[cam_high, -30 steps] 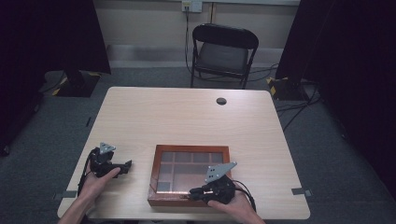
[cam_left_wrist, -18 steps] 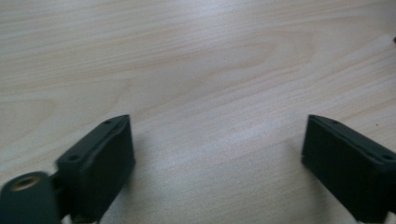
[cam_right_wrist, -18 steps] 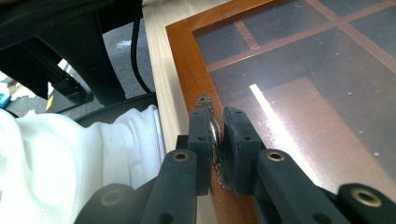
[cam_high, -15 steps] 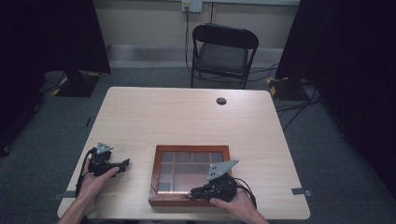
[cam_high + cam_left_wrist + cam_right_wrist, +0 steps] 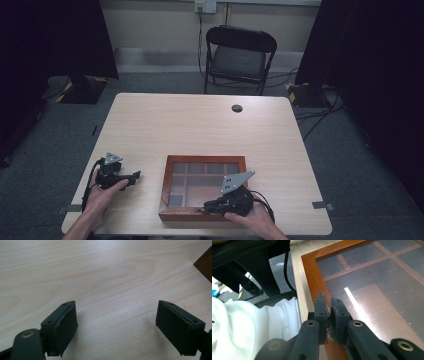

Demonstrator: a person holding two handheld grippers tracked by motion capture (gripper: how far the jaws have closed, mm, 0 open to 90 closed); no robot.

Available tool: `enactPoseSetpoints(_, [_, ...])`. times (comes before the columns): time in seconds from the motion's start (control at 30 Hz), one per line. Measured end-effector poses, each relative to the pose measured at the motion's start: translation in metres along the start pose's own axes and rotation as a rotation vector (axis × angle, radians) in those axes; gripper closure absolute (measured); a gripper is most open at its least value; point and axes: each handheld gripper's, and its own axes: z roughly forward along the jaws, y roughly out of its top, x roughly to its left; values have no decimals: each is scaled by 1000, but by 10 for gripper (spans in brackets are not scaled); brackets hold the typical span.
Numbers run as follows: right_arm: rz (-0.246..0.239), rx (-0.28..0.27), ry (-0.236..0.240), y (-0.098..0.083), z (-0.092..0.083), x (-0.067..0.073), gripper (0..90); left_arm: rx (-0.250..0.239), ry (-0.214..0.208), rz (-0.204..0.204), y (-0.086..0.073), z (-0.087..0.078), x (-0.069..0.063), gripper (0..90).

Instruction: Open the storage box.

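Note:
A wooden box (image 5: 202, 159) with a glass lid over several compartments lies near the table's front edge. My right gripper (image 5: 206, 206) lies along the box's front rim. In the right gripper view its jaws (image 5: 328, 303) are shut on a small ornate metal clasp (image 5: 320, 294) fixed to the box's frame (image 5: 309, 272). My left gripper (image 5: 134, 176) rests on the table left of the box, apart from it. Its jaws (image 5: 116, 327) stand open over bare wood and have just been closing, with nothing between them. A corner of the box (image 5: 205, 262) shows at the far right of the left gripper view.
The light wood table (image 5: 200, 125) has a cable hole (image 5: 237, 108) near its far edge. A black folding chair (image 5: 239, 55) stands behind the table. A white garment (image 5: 249, 325) on the person sits just past the table's front edge.

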Motion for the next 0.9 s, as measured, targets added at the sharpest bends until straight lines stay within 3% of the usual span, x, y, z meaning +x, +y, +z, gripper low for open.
enactPoseSetpoints(0.2, [-2, -11, 3, 2, -3, 0, 842, -24, -20, 16, 2, -4, -4, 172])
enactPoseSetpoints(0.37, [-4, -9, 4, 4, -3, 0, 842, -49, -106, 32, 5, -6, -13, 172])
enactPoseSetpoints(0.47, [-2, -7, 6, 5, -4, 0, 842, -58, -135, 44, 6, -8, -18, 170])
enactPoseSetpoints(0.5, [-4, -2, 10, 7, -5, -1, 842, -67, -180, 51, 7, -9, -22, 169])
enactPoseSetpoints(0.53, [-4, -2, 10, 7, -5, -1, 842, -67, -180, 51, 7, -9, -22, 168])
enactPoseSetpoints(0.57, [2, -3, 12, 7, -4, 0, 842, -85, -212, 46, 8, -11, -25, 168])
enactPoseSetpoints(0.63, [9, 10, 11, 8, -4, 0, 842, -89, -228, 89, 9, -13, -31, 164])
enactPoseSetpoints(0.9, [0, -3, 15, 14, -10, 0, 843, -111, -290, 140, 10, -17, -46, 164])
